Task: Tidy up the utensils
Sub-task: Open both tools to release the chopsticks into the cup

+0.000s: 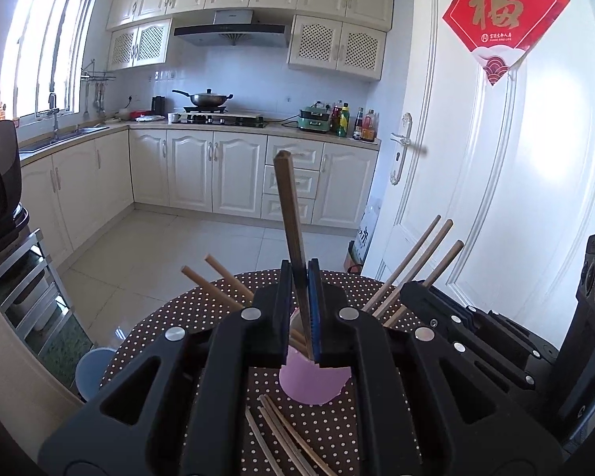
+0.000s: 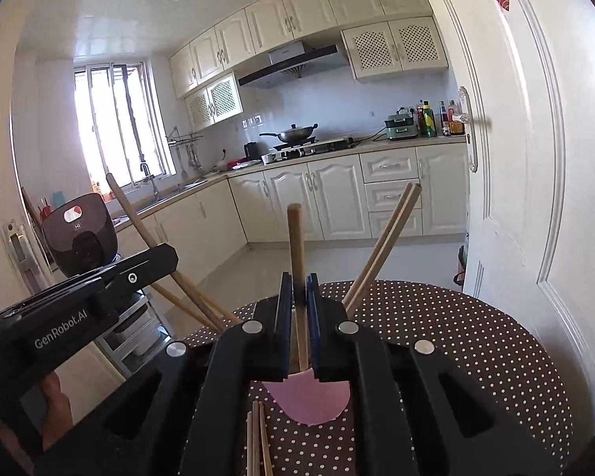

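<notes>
Each gripper is clenched on one chopstick directly above the pink cup (image 1: pixel 315 386), which stands on the polka-dot desk (image 1: pixel 377 289). The left gripper (image 1: pixel 299 309) holds a dark chopstick (image 1: pixel 291 214) near its lower part, shaft nearly upright, tip inside or just at the cup mouth. The right gripper (image 2: pixel 299 317) holds a lighter chopstick (image 2: pixel 296 246) the same way. Judged from their form, the sticks are light, stiff and smooth; a hold low on the shaft leaves a long free end that can pivot between the pads, so a firm squeeze is advisable. The cup appears light and already carries leaning chopsticks (image 1: pixel 412 273) fanned to both sides of it, so a sideways push could tip it. Loose chopsticks (image 1: pixel 281 436) lie on the desk on the near side of the cup. The desk edge curves away beyond the cup, with open floor past it; a white door (image 1: pixel 496 158) stands close on the cup's right. The two grippers sit close together over the cup, leaving little lateral room.
</notes>
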The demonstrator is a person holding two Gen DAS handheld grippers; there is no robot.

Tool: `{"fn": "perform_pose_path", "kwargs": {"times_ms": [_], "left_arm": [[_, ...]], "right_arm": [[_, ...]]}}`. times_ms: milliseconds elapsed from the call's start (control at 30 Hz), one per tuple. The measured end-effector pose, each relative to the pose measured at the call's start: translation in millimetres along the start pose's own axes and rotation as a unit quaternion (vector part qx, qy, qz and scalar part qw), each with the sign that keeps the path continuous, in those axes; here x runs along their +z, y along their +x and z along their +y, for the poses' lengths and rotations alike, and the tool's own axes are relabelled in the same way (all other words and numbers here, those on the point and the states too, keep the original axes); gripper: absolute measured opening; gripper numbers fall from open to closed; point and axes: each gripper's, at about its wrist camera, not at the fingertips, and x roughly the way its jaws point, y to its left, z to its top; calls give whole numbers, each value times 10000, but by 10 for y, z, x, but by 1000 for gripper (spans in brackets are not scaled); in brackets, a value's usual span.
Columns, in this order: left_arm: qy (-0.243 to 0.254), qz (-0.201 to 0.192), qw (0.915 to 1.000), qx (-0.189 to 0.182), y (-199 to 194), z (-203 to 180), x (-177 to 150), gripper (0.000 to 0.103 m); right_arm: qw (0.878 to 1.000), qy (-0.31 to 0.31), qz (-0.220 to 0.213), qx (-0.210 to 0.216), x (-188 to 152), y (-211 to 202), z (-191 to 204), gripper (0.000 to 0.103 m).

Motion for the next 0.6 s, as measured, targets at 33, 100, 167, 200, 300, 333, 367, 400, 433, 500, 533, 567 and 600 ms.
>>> {"fn": "perform_pose_path", "kwargs": {"times_ms": [33,100,167,200,300,333,367,400,433,500,533,567,600], "left_arm": [[-3,1,10000,15,-9,0,3,10],[-47,32,10000,38,-41,19,-4,10],[-74,49,10000,33,-80,33,-7,10],[-48,43,10000,70,-106,27,-11,10],[-9,-28,10000,84,-209,23,-20,22],[-49,-54,9999,102,-247,31,-23,36],[-79,-70,9999,79,-273,43,-21,43],[-88,-107,9999,103,-316,45,-21,50],[-66,-138,9998,140,-347,42,-23,50],[-9,-184,9997,187,-439,52,-55,50],[-2,-195,9996,198,-475,58,-71,50],[4,-185,9996,207,-508,70,-93,51],[-6,-151,9996,223,-532,83,-115,53]], "right_arm": [[10000,-6,-6,1,0,-13,2,8],[10000,7,-9,-19,-6,-55,2,8],[10000,94,22,-5,-1,-82,-11,8],[9999,124,26,0,0,-107,-12,9],[9999,112,29,25,-13,-182,13,12],[9999,110,15,24,-2,-196,8,14],[9999,108,18,40,0,-214,10,16],[9999,103,16,45,7,-242,23,18],[9999,110,3,41,9,-260,29,19],[9999,151,-16,83,-7,-332,44,25],[9999,144,-15,92,-20,-354,60,26],[9999,112,-10,97,-40,-382,78,29],[9999,64,11,92,-62,-406,95,30]]}}
